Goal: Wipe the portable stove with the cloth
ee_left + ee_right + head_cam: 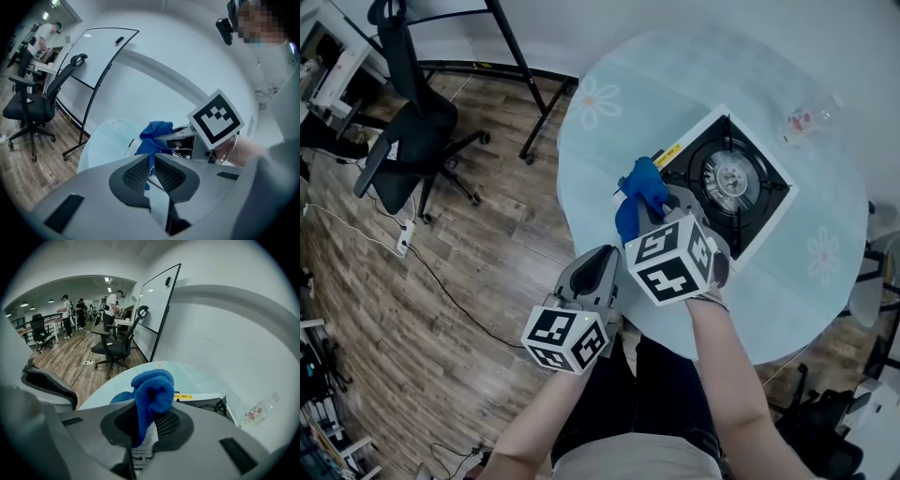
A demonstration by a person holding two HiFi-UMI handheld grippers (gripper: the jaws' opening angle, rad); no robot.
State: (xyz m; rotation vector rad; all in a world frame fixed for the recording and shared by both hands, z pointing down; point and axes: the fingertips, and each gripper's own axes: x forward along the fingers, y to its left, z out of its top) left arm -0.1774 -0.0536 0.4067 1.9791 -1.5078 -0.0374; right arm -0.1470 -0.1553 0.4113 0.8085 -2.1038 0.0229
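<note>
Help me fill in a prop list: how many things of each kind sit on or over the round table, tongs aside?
White and black portable gas stove: 1
Blue fleecy cloth, gripped in the right tongs: 1
Clear plastic bottle lying on its side: 1
Total: 3

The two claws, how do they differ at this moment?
The right claw is shut on the blue cloth; the left claw is closed with nothing in it. The right claw is over the table beside the portable stove; the left claw is at the table's near edge, away from the stove. Both carry a marker cube.
</note>
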